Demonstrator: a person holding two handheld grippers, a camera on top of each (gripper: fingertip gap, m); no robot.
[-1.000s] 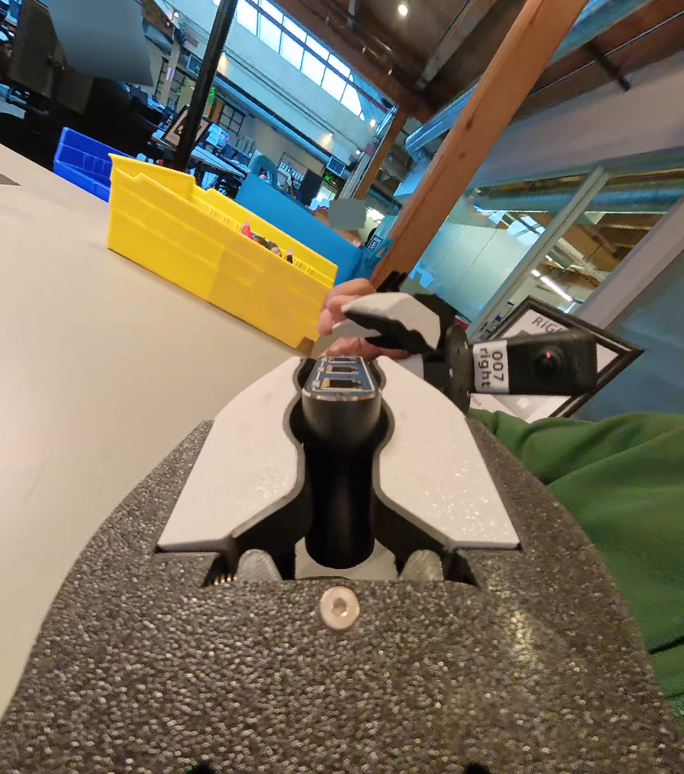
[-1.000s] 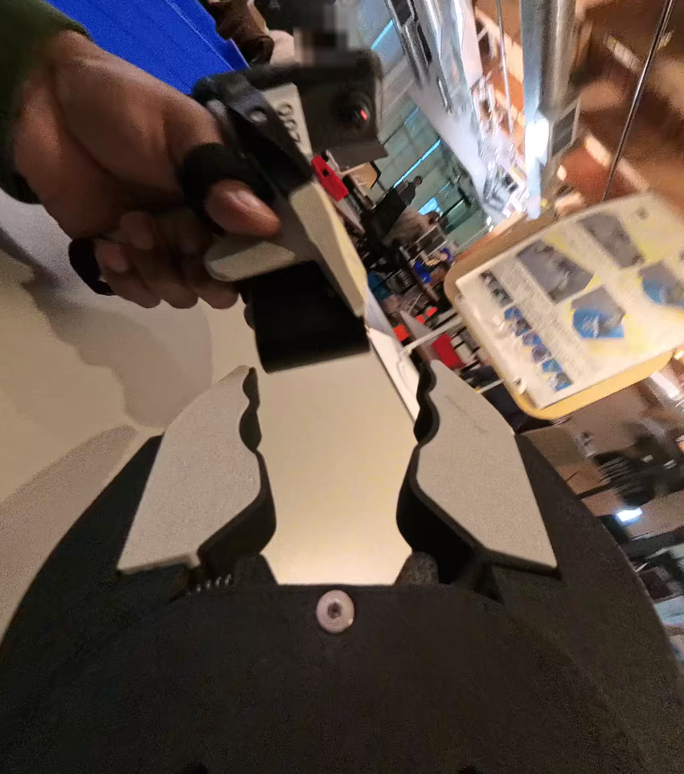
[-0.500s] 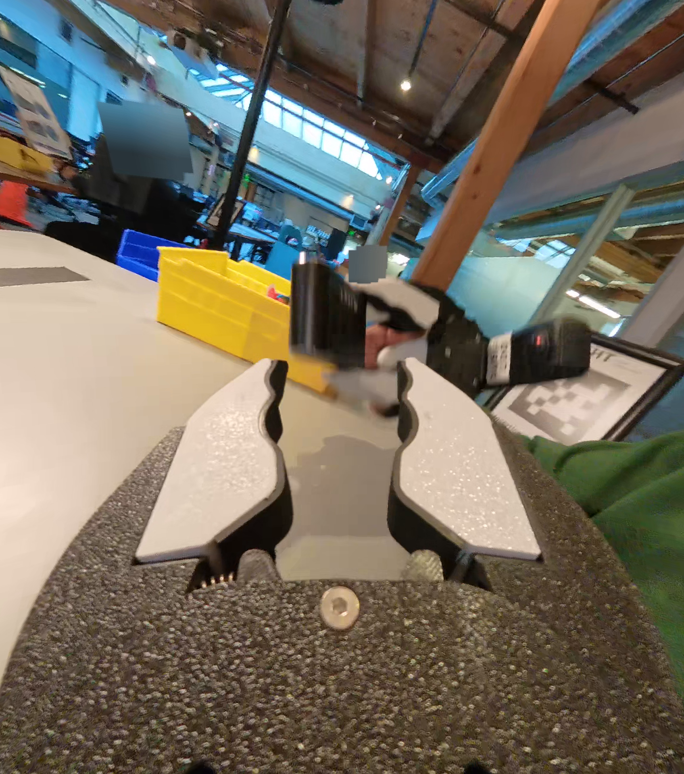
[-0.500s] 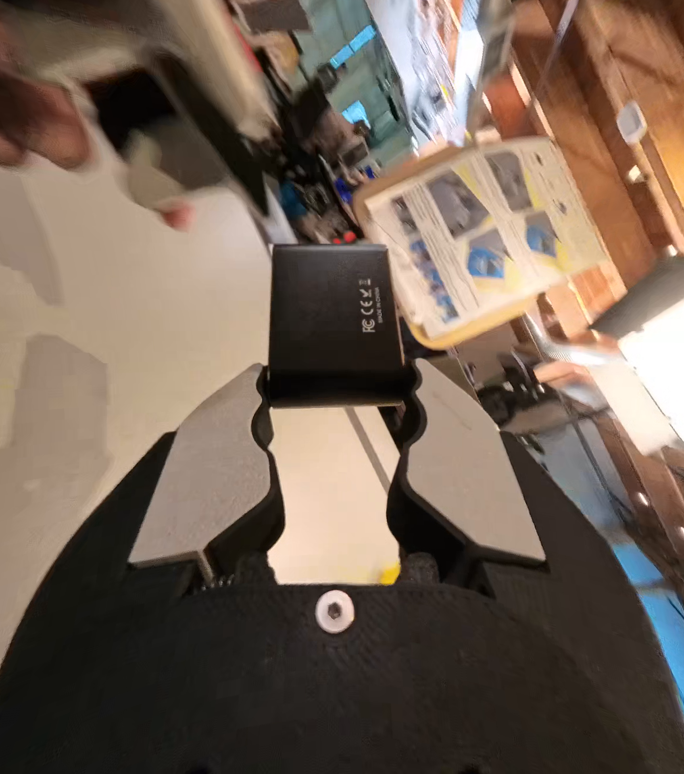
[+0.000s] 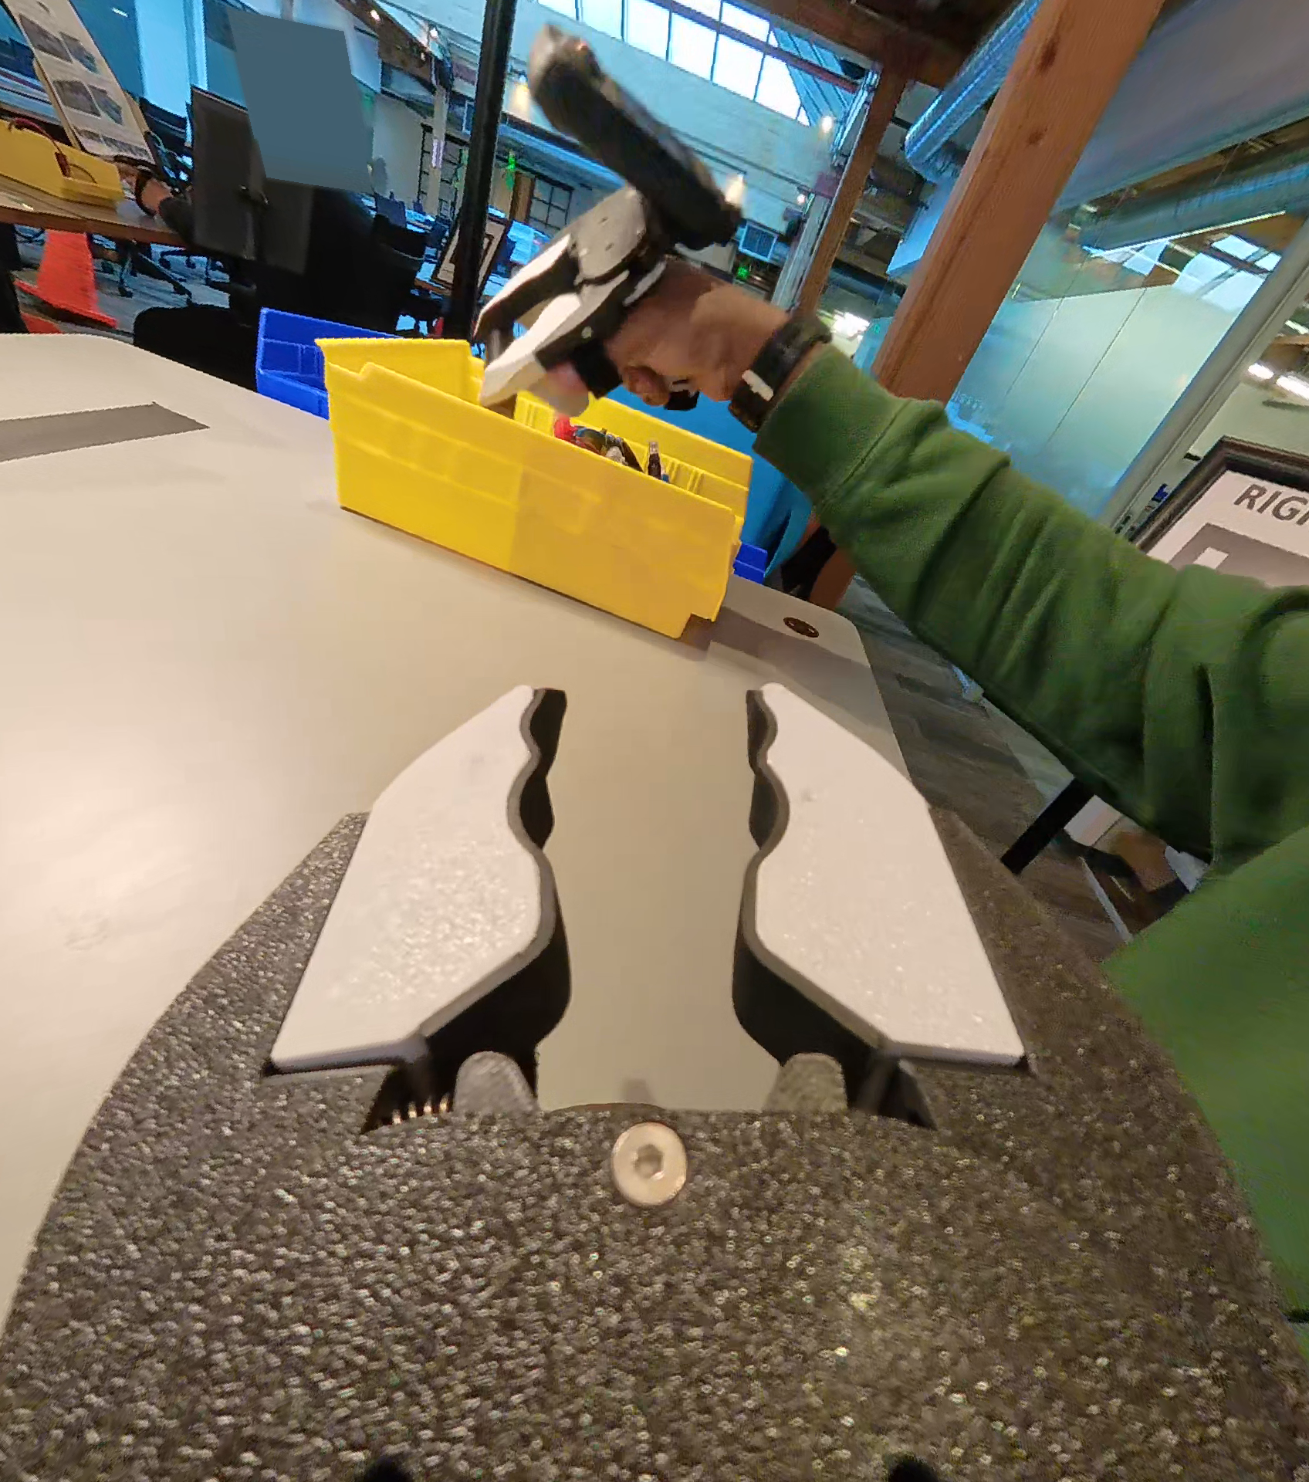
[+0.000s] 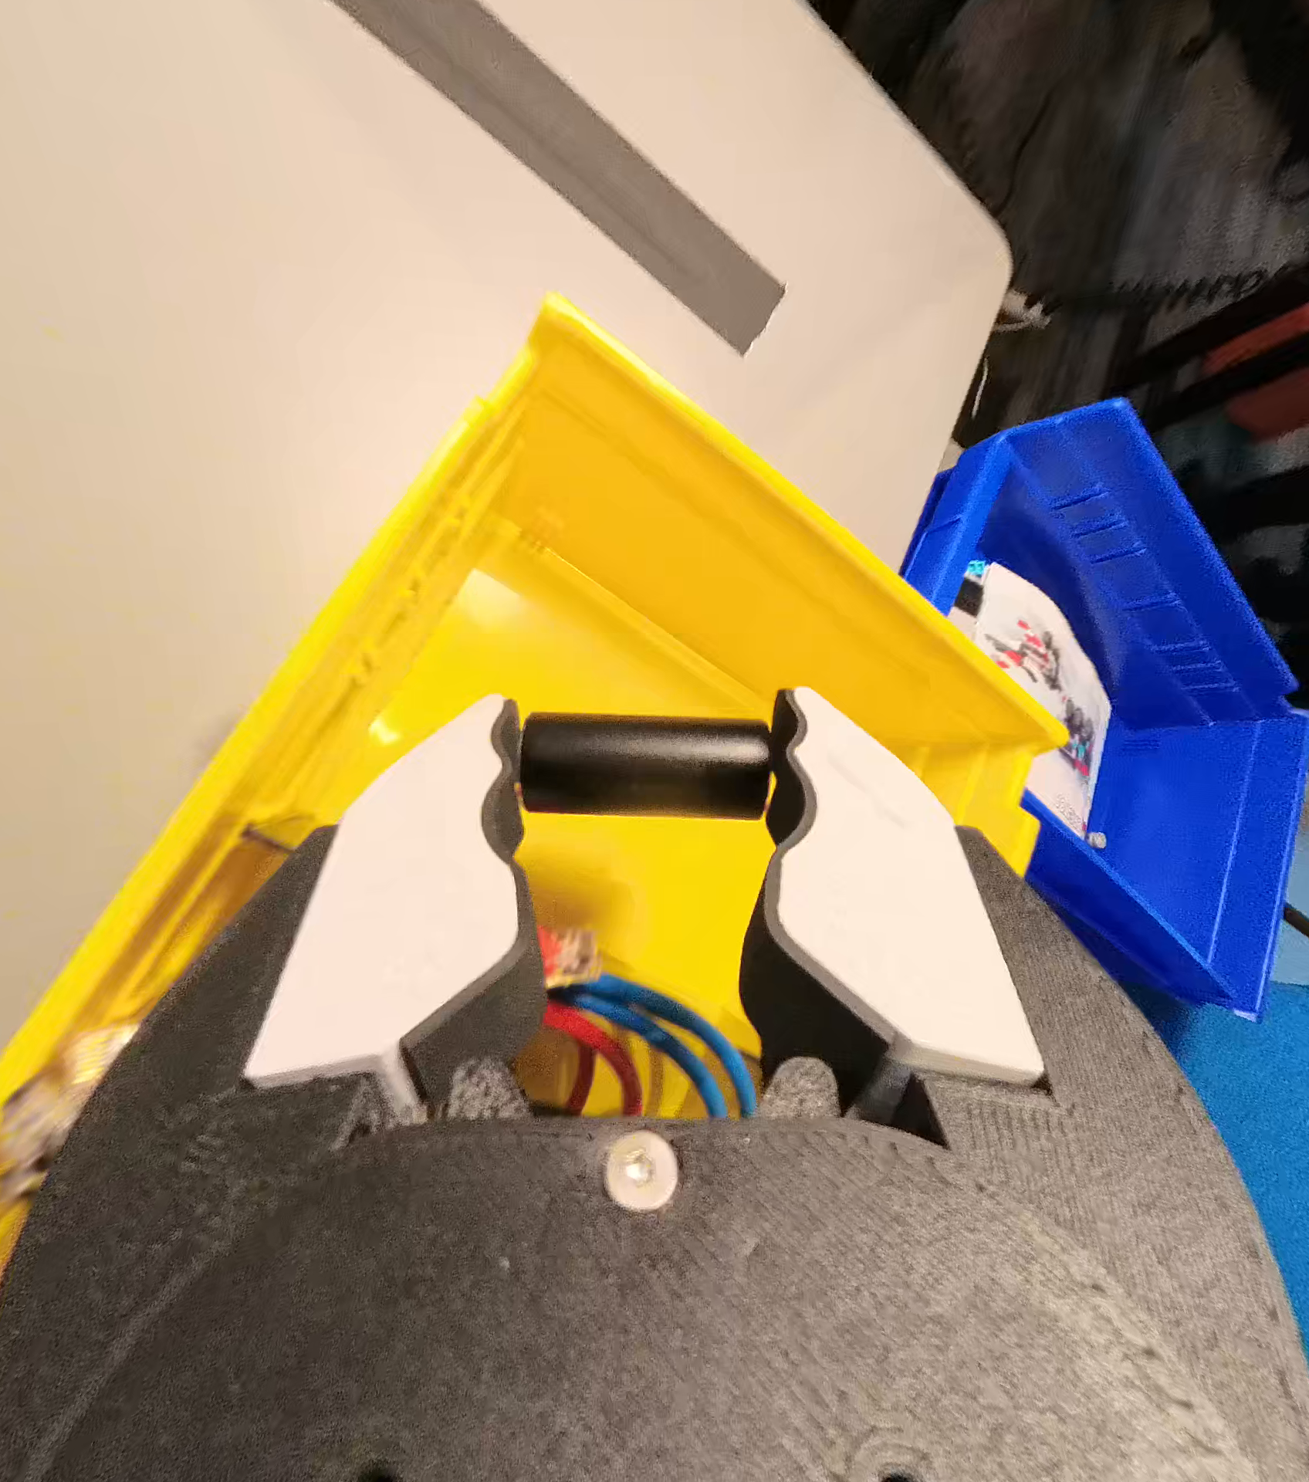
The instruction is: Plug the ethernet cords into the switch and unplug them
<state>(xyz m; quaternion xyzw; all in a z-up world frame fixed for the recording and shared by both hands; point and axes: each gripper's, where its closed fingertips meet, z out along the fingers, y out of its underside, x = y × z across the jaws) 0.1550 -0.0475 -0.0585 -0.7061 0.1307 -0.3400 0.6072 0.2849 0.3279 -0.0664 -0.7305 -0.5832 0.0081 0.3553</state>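
Note:
My right gripper (image 6: pixel 642 758) is shut on the black switch (image 6: pixel 643 768), held crosswise between the fingertips above the inside of the yellow bin (image 6: pixel 723 537). Coiled red and blue ethernet cords (image 6: pixel 639 1050) lie in the bin below it. In the left wrist view the right gripper (image 5: pixel 527 361) points down into the far end of the yellow bin (image 5: pixel 523 513), held by a hand with a green sleeve (image 5: pixel 1036 593); the switch is hidden there. My left gripper (image 5: pixel 647 722) is open and empty, low over the grey table (image 5: pixel 154 682).
A blue bin (image 6: pixel 1164 698) with a printed card stands just beyond the yellow one, at the table's far edge; it also shows in the left wrist view (image 5: pixel 290 361). A framed sign (image 5: pixel 1293 521) stands at the right. A dark strip (image 5: pixel 34 437) marks the tabletop. My hands' fingertips stand some 40 cm from each other.
The switch passed from my left gripper to my right gripper. The right gripper then carried it away over the yellow bin. My left gripper opened and stays empty.

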